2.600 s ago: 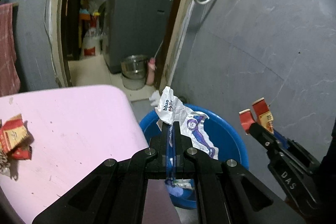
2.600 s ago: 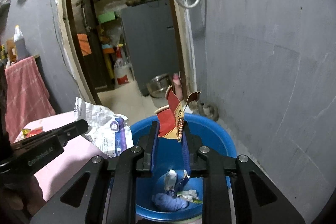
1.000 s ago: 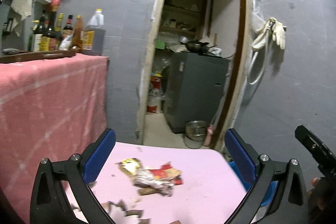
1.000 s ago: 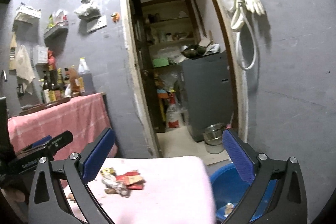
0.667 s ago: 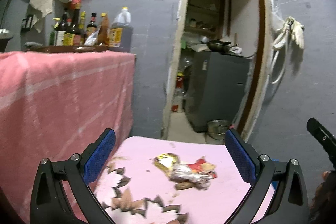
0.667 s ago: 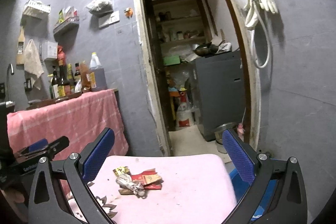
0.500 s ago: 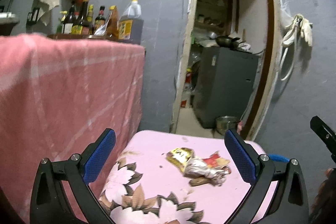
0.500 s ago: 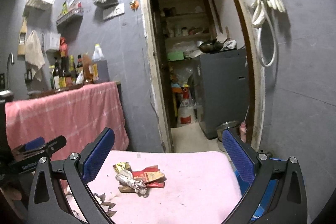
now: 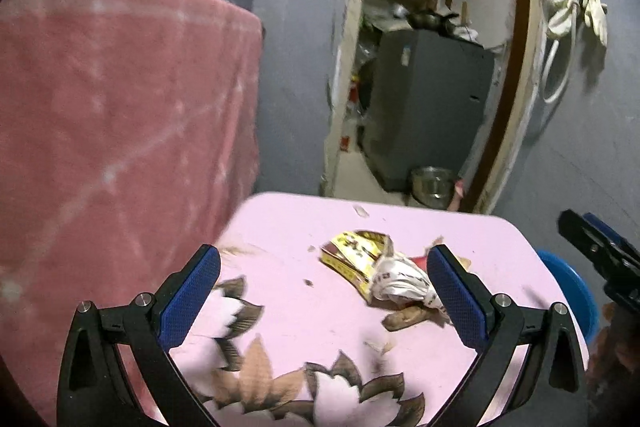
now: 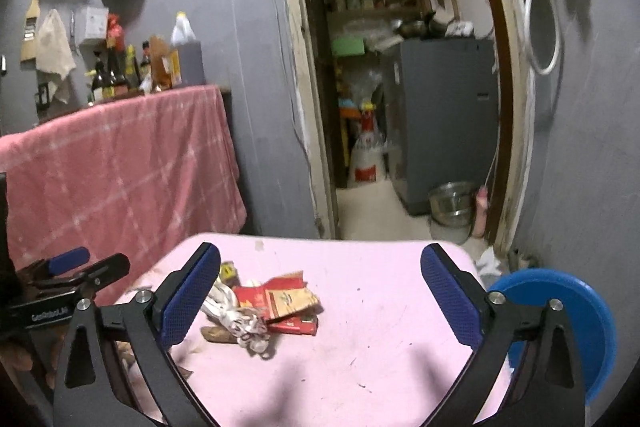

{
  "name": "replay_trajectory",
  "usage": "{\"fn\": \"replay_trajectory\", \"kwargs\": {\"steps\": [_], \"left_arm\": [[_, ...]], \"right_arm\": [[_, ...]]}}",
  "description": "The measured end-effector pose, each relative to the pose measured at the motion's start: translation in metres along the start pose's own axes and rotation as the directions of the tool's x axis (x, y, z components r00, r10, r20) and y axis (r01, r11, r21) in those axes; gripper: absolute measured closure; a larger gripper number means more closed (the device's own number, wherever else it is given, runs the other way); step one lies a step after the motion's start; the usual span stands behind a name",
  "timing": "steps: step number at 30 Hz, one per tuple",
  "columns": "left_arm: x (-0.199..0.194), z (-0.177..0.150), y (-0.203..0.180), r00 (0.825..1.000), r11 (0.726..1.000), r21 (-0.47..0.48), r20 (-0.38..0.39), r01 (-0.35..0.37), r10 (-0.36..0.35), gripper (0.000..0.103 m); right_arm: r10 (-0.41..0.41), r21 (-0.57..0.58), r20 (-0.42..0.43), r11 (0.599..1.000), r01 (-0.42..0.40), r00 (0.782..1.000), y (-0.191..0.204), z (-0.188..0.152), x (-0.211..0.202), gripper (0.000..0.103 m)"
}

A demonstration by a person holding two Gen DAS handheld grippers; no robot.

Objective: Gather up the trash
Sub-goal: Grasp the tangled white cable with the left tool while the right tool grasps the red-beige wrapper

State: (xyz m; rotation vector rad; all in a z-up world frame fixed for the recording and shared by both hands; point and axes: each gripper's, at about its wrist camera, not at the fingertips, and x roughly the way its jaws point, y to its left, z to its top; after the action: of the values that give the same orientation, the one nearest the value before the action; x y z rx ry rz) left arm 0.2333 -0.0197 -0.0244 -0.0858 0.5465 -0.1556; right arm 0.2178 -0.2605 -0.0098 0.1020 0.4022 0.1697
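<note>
A small heap of trash lies on the pink table (image 9: 288,227): a yellow wrapper (image 9: 352,253), a crumpled white wrapper (image 9: 400,283) and a brown scrap (image 9: 404,315). In the right wrist view the same heap shows red wrappers (image 10: 280,301) and the white wrapper (image 10: 236,319). My left gripper (image 9: 320,295) hangs open over the table, the heap just ahead between its fingers. My right gripper (image 10: 320,291) is open too, nothing held, with the heap near its left finger. A blue tub (image 10: 572,311) stands on the floor off the table's right edge.
A pink cloth (image 10: 120,163) drapes a counter at the left, with bottles (image 10: 160,67) on top. A doorway (image 10: 400,87) behind the table leads to a grey appliance (image 10: 444,115) and a steel pot (image 10: 452,203). A hose (image 10: 540,7) hangs on the right wall.
Both grippers let go of their wrappers over the blue tub, opened, and swung left to the table. Over the last second the left one dipped closer to the heap.
</note>
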Motion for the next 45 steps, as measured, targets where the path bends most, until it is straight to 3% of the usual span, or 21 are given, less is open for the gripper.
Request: {"fn": "replay_trajectory", "kwargs": {"steps": [3, 10, 13, 17, 21, 25, 30, 36, 45], "left_arm": [[0.018, -0.002, -0.004, 0.999, 1.0, -0.001, -0.045, 0.027, -0.027, 0.003], [0.051, 0.0, -0.005, 0.983, 0.995, -0.053, -0.155, 0.088, -0.095, 0.031], [0.061, 0.002, -0.007, 0.971, 0.988, -0.088, -0.192, 0.126, -0.141, 0.037], [0.074, 0.001, -0.014, 0.956, 0.986, -0.096, -0.248, 0.137, -0.157, 0.052], [0.08, 0.004, -0.014, 0.948, 0.98, -0.131, -0.263, 0.148, -0.178, 0.059], [0.082, 0.005, -0.014, 0.937, 0.971, -0.166, -0.278, 0.172, -0.214, 0.078], [0.083, 0.004, -0.02, 0.934, 0.975, -0.152, -0.293, 0.163, -0.202, 0.084], [0.086, 0.003, -0.016, 0.929, 0.971, -0.169, -0.305, 0.166, -0.212, 0.089], [0.084, 0.001, -0.022, 0.932, 0.975, -0.157, -0.302, 0.156, -0.198, 0.095]], "right_arm": [[0.009, 0.003, -0.043, 1.0, -0.009, 0.999, -0.004, -0.004, 0.013, 0.015], [0.018, 0.026, -0.15, 1.0, -0.014, 0.988, -0.014, -0.013, 0.042, 0.028], [0.027, 0.038, -0.187, 0.999, -0.02, 0.982, -0.018, -0.017, 0.051, 0.031], [0.045, 0.047, -0.229, 0.998, -0.035, 0.972, -0.02, -0.018, 0.059, 0.033], [0.063, 0.056, -0.295, 0.997, -0.049, 0.953, -0.02, -0.021, 0.073, 0.034], [0.089, 0.071, -0.353, 0.995, -0.068, 0.931, -0.022, -0.024, 0.085, 0.037], [0.132, 0.1, -0.407, 0.99, -0.099, 0.904, -0.022, -0.029, 0.098, 0.048], [0.184, 0.143, -0.45, 0.981, -0.133, 0.874, -0.02, -0.033, 0.112, 0.052], [0.251, 0.224, -0.444, 0.961, -0.164, 0.86, -0.021, -0.035, 0.118, 0.081]]}}
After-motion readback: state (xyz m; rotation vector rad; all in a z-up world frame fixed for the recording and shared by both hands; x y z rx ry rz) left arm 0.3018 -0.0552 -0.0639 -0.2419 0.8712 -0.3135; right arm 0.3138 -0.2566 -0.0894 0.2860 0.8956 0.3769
